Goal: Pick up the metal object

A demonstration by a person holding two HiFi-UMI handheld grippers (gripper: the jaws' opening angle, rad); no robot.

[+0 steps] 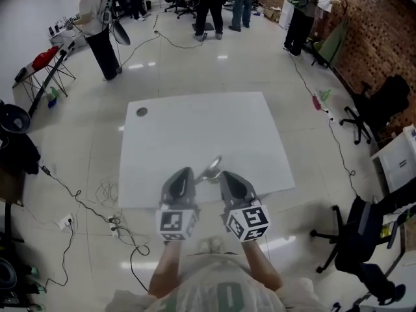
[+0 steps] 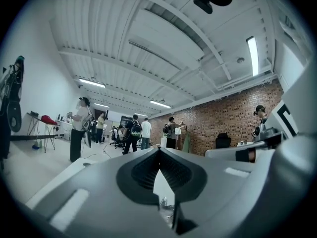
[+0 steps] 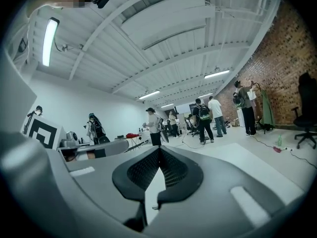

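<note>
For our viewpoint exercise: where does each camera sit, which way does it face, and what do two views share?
Head view: on the person's head, looking steeply down at the white table, metal object, left gripper and right gripper; the forearms show.
Left gripper view: on the left gripper, facing level along its closed jaws; no body part clear.
Right gripper view: on the right gripper, likewise level, jaws closed; no body part clear.
Shared: both gripper views show the brick wall and the standing people.
</note>
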